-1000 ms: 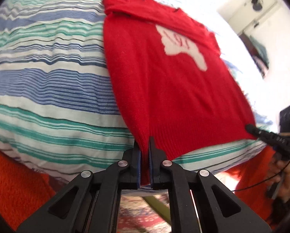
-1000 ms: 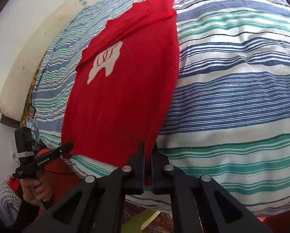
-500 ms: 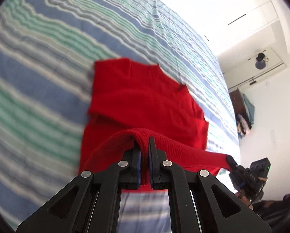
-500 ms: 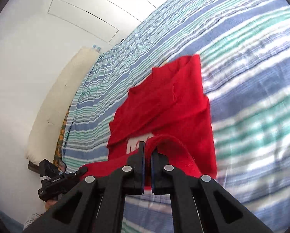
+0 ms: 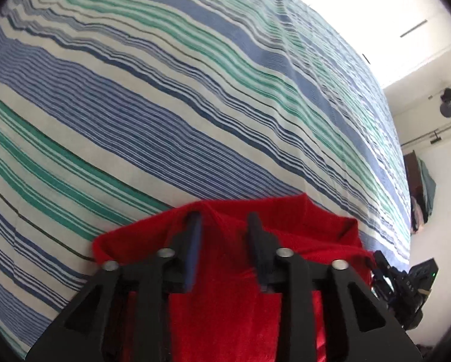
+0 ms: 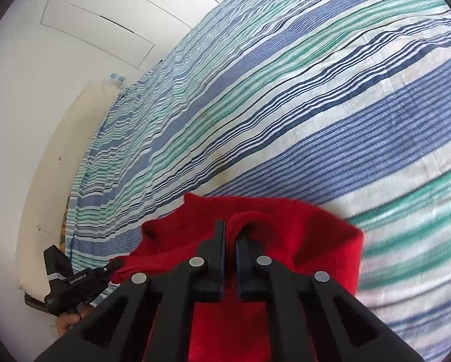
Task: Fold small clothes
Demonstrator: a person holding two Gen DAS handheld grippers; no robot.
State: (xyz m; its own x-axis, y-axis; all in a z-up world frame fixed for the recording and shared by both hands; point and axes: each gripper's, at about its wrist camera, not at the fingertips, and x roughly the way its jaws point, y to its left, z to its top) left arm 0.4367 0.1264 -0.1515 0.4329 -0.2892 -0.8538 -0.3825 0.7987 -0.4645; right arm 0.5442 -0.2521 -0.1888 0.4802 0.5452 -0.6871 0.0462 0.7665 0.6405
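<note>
Sweater (image 5: pixel 225 307), red knit, small: lies on the bed at 6 o'clock in both wrist views, its near part doubled over onto the rest, a bunched fold at the far edge

Left hand-held gripper (image 5: pixel 225 226), black: jaws spread apart over the red knit, nothing pinched between them; blue pad visible on the inner face of one finger (image 5: pixel 192 241). Seen again in the right wrist view at 8 o'clock (image 6: pixel 116 263), tip touching the sweater's left edge; white lettering on its side, partly legible, reads roughly "GenRobot.AI"; a bare hand (image 6: pixel 70 319) grips its handle below

Right hand-held gripper (image 6: pixel 231 232), black: fingers nearly together, a rolled ridge of sweater edge caught between them, so clenched on the cloth. Seen from the left wrist view at 4 o'clock (image 5: pixel 379 261), tip at the sweater's right edge; a small green light on its body

Bedspread (image 5: pixel 165 105): striped blue, green and white, covers the bed from 9 to 3 o'clock behind the sweater

Cream cushion or headboard pad (image 6: pixel 59 157): at 9 o'clock in the right wrist view, along the bed's edge against a white wall
</note>
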